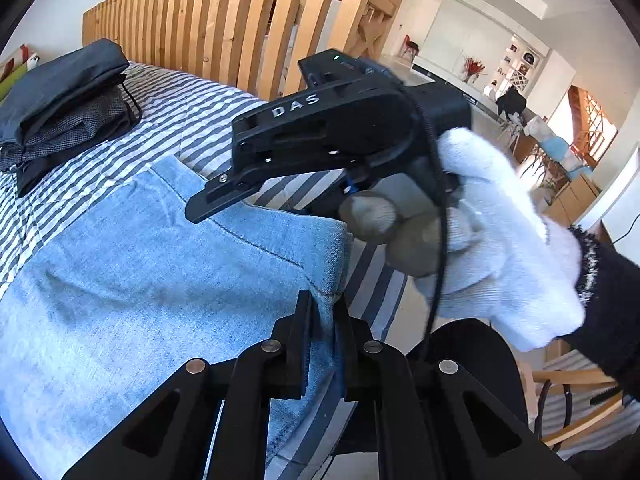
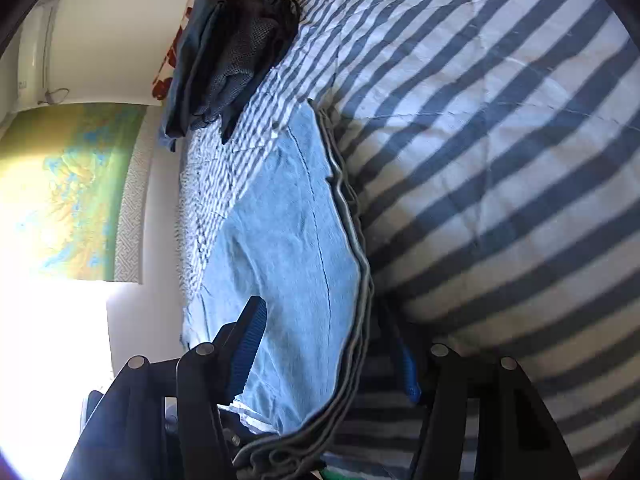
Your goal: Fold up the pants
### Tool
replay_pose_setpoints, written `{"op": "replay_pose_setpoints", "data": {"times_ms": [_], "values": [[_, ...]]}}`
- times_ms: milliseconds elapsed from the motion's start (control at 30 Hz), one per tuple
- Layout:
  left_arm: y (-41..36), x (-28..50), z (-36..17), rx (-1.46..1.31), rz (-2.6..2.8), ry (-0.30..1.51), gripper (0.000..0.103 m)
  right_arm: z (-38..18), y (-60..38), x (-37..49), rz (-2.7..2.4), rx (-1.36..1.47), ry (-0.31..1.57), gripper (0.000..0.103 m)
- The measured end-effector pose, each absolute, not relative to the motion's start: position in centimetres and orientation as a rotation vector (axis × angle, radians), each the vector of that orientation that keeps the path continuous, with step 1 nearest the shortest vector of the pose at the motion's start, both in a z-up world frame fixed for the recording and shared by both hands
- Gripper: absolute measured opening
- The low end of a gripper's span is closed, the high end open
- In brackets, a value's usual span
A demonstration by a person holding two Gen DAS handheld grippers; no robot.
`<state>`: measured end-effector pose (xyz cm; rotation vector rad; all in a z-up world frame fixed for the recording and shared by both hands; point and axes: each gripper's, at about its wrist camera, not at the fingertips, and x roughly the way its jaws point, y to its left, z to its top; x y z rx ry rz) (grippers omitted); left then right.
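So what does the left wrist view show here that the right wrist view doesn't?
Only the left wrist view: the left gripper shut on the jeans' corner, a white-gloved hand holding the right gripper, a wooden slat partition.
Only the right wrist view: the right gripper open astride the jeans' edge, a wall map.
Both: light blue jeans, striped bedding, a dark folded clothes stack.

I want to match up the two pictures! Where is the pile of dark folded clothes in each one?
Left wrist view: the pile of dark folded clothes lies at the far left, on the striped bedspread, beyond the light blue jeans.
Right wrist view: the same pile is at the top, left of centre, turned sideways.
Shared landmark: the light blue jeans just in front of the pile in both views.
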<state>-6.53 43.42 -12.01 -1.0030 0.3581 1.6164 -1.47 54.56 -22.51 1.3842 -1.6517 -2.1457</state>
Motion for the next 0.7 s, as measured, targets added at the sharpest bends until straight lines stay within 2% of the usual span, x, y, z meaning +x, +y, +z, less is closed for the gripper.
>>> {"op": "replay_pose_setpoints", "data": {"times_ms": [100, 133, 167, 233, 433, 533, 600, 700], "values": [[42.9, -7.1, -11.6, -1.008, 1.611, 0.317, 0.009, -23.3, 55.0, -3.3, -2.126, 1.313, -1.684, 0.054], [42.8, -7.2, -11.6, -1.010, 1.610, 0.309, 0.009, -23.3, 55.0, -3.9, -2.130, 1.294, -1.683, 0.049], [42.7, -7.3, -11.5, -1.013, 1.608, 0.301, 0.009, -23.1, 55.0, -4.5, -2.166, 1.298, -1.666, 0.027], [42.6, -7.5, -11.3, -1.016, 1.619, 0.285, 0.009, -22.8, 54.6, -5.4, -2.231, 1.346, -1.616, 0.009], [41.6, -7.9, -8.7, -0.989, 1.638, 0.129, 0.009, -16.8, 53.9, -5.6, -2.471, 1.289, -1.362, 0.007], [41.5, -8.0, -8.4, -0.946, 1.654, 0.142, 0.009, -13.5, 53.2, -5.4, -2.558, 1.215, -1.255, 0.007], [41.5, -8.9, -9.6, -1.019, 1.635, 0.113, 0.008, -13.3, 52.9, -5.7, -2.611, 1.246, -1.196, 0.007], [40.4, -9.8, -10.0, -1.050, 1.636, 0.070, 0.007, -15.4, 52.8, -6.7, -2.578, 1.422, -1.233, 0.007]]}}
